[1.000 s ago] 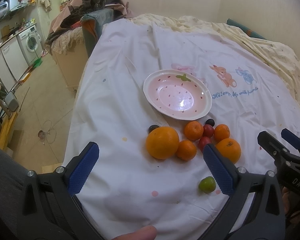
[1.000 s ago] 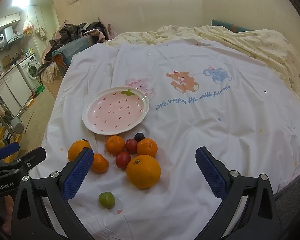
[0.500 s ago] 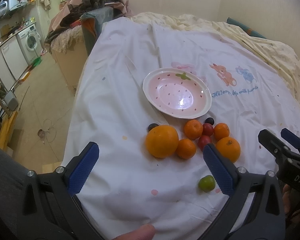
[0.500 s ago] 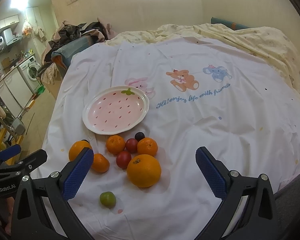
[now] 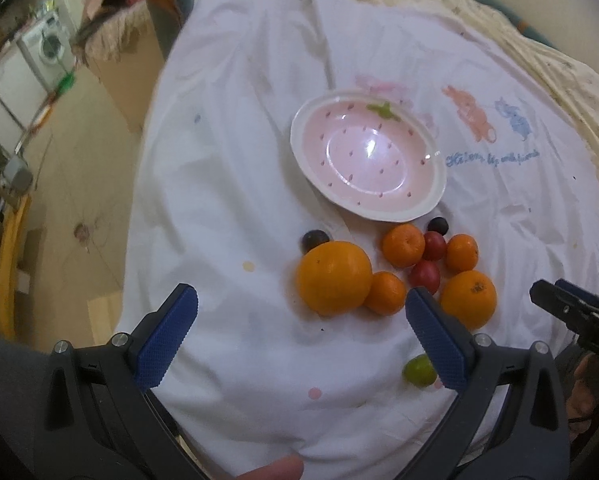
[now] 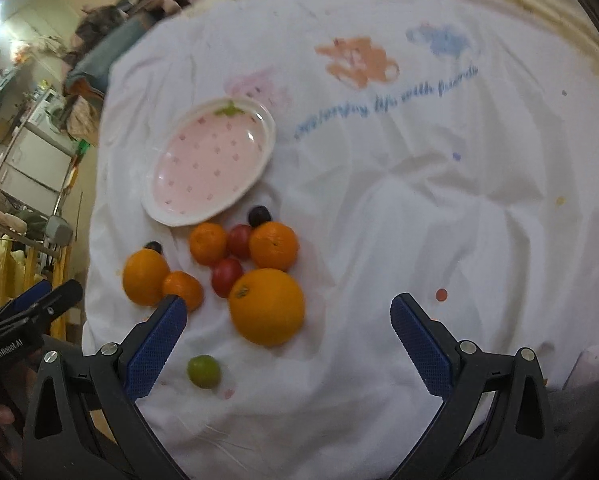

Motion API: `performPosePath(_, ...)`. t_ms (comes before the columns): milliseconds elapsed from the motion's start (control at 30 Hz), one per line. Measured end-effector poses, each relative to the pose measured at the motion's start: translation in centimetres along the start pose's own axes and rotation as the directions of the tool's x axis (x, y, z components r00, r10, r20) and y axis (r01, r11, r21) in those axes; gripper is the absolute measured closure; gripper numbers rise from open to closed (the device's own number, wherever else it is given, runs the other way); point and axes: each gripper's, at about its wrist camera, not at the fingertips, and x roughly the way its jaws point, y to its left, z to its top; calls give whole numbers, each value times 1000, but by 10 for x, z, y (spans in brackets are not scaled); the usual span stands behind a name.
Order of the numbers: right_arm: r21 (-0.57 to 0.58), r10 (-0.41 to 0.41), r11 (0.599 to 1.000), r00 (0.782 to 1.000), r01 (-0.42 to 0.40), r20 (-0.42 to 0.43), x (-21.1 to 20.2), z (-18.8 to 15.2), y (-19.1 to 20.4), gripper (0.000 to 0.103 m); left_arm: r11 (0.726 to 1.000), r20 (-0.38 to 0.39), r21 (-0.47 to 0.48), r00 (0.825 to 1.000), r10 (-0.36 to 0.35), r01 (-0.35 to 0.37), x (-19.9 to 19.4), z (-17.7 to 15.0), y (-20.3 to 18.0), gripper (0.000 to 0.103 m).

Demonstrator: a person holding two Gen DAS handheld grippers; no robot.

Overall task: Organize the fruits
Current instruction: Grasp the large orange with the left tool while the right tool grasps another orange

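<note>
Both tools spread wide, nothing between the pads. Left gripper hangs over the white sheet, near side of the fruit cluster; largest orange lies just beyond its gap, toward the right finger. Green fruit sits beside that right finger. Right gripper has the second large orange just ahead between its fingers, left of centre. Strawberry-pattern plate lies past the cluster, holding no fruit.

Bed — white sheet, pink plate, fruits.
</note>
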Motion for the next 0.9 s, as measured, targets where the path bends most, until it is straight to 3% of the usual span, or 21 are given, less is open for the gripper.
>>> performPosePath(200,77,39,996,996,-33,-77,14,18,-19,0,999,-76,-43,997,7,-10,18,22,5,1)
performPosePath(333,72,60,996,986,-49,-157,34,22,-17,0,994,-123,-104,992,-35,22,32,29,9,2)
performPosePath(500,3,61,998,971,-63,-232,59,15,1,14,993,-199,-121,979,-37,13,57,25,4,10)
performPosePath(600,-50,32,998,970,-45,-242,67,12,12,14,992,-248,-129,968,-48,16,71,18,3,20)
performPosePath(900,-112,-21,994,969,-7,-246,78,7,18,17,974,-274,-211,951,-141,84,92,16,9,20)
